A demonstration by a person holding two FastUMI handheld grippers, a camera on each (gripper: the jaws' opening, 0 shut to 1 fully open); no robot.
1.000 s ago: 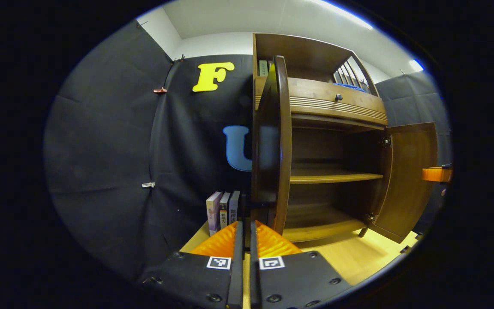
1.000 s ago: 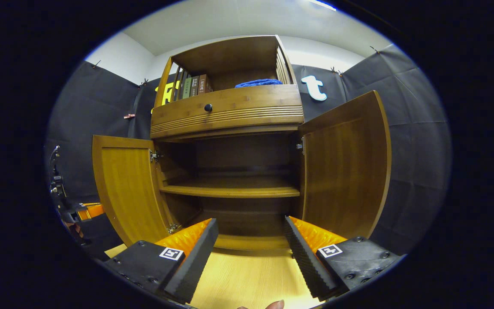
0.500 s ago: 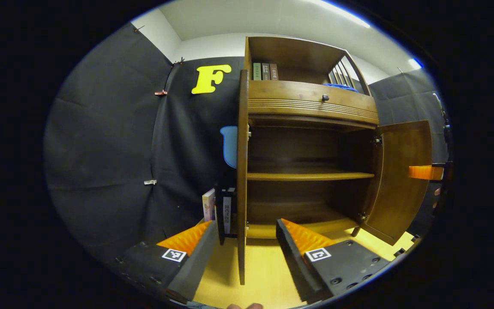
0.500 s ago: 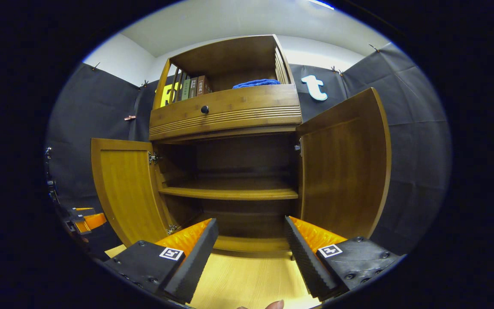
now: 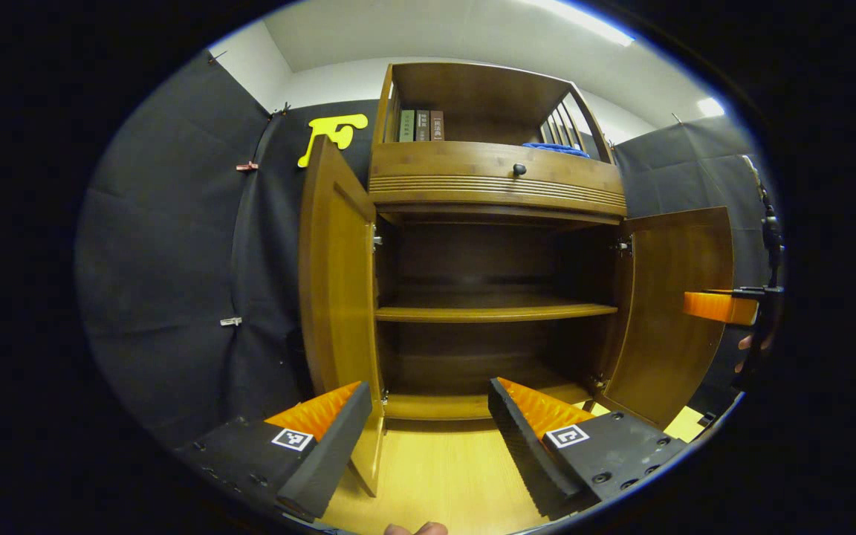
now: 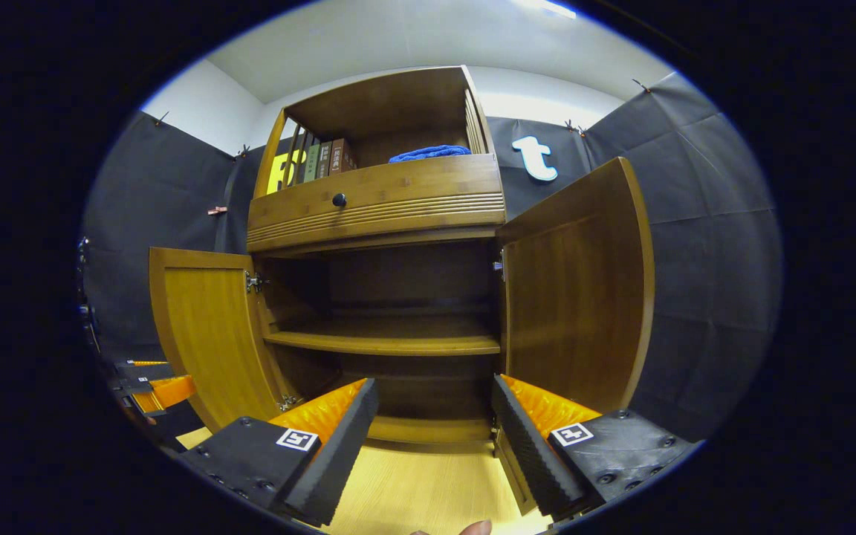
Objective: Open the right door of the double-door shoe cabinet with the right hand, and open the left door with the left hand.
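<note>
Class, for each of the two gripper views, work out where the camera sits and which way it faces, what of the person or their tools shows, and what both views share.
Left gripper view: rides the left gripper, facing the brown wooden shoe cabinet from front-left; own black-and-orange fingers apart, the right gripper at right edge.
Right gripper view: rides the right gripper, facing the cabinet from front-right; own fingers apart, left gripper at lower left.
Shared: the open left door, open right door, bare middle shelf, blue cloth.
</note>
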